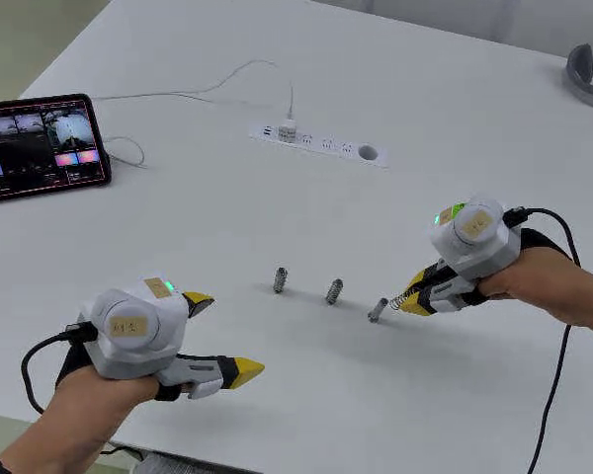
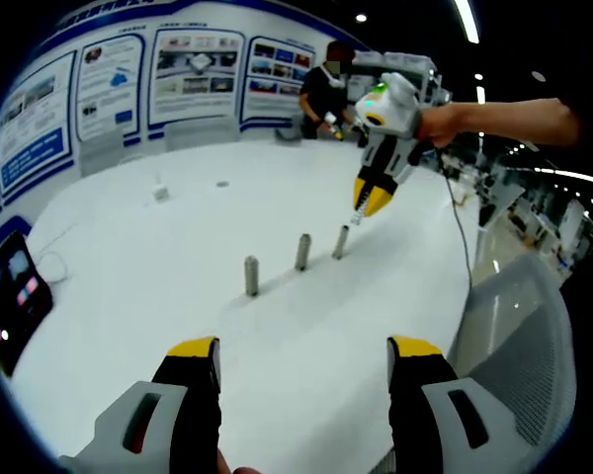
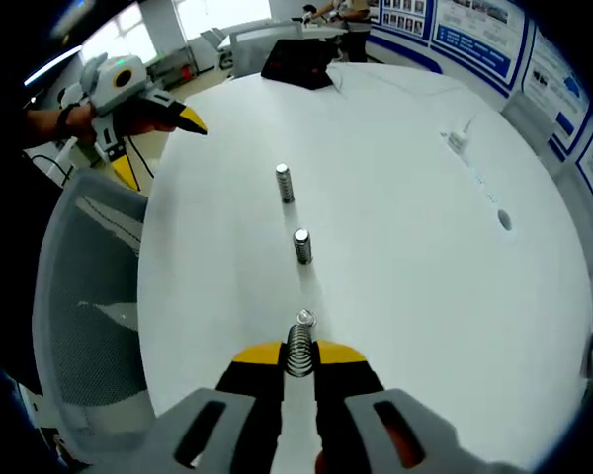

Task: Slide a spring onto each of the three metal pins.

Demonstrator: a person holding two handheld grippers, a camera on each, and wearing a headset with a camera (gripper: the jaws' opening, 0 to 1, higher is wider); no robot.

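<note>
Three metal pins stand in a row on the white table (image 1: 277, 207). The left pin (image 1: 280, 279) and the middle pin (image 1: 334, 290) each wear a spring. The right pin (image 1: 378, 310) is bare and leans a little. My right gripper (image 1: 413, 304) is shut on a spring (image 3: 298, 349), whose free end sits just short of the bare pin's top (image 3: 304, 318). My left gripper (image 1: 222, 334) hovers open and holds nothing, in front of the row at the near left; its jaws (image 2: 304, 348) stand wide apart, facing the pins (image 2: 302, 252).
A tablet (image 1: 40, 146) lies at the far left and a white power strip (image 1: 316, 141) with a plugged cable at the back. A grey object (image 1: 585, 74) rests at the far right corner. A mesh chair (image 3: 89, 296) stands beside the table's near edge.
</note>
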